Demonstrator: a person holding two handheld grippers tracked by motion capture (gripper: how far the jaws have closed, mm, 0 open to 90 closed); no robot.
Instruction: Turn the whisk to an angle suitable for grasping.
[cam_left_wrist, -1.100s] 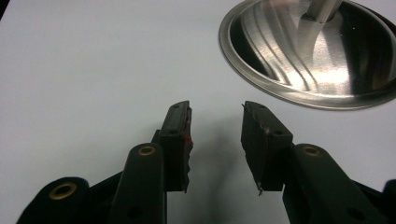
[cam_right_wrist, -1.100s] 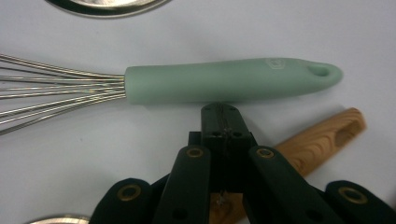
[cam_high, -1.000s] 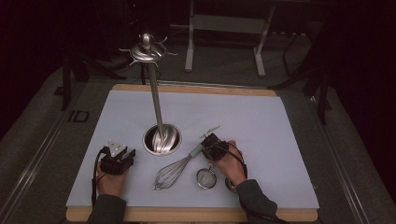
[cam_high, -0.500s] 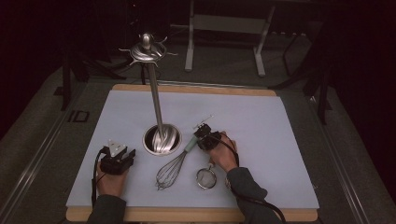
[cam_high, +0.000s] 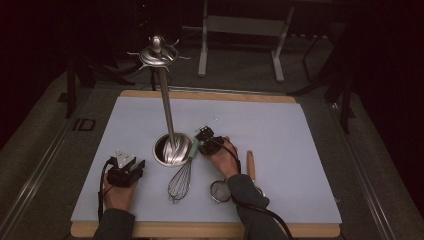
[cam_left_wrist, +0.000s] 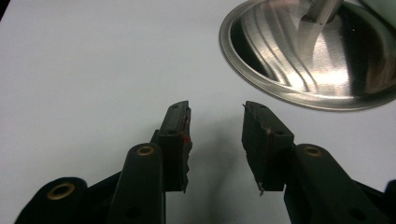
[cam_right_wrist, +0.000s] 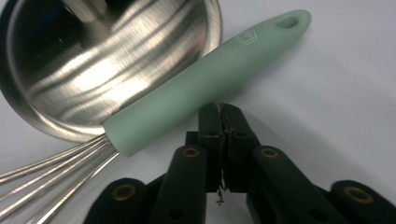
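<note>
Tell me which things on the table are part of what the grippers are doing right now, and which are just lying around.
In the job: whisk, right gripper, shut beside its green handle; hook stand.
Lying about: strainer, wooden-handled tool, left gripper, idle and open.

Whisk (cam_right_wrist: 205, 84): matt mint plastic handle, wire loops; stand base (cam_right_wrist: 112, 60): brushed glossy steel.

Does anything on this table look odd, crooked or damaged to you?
Mostly tidy. The whisk lies flat on the mat with its mint handle propped against the rim of the steel stand base. The pads of the left gripper look chipped and ragged at their edges.
</note>
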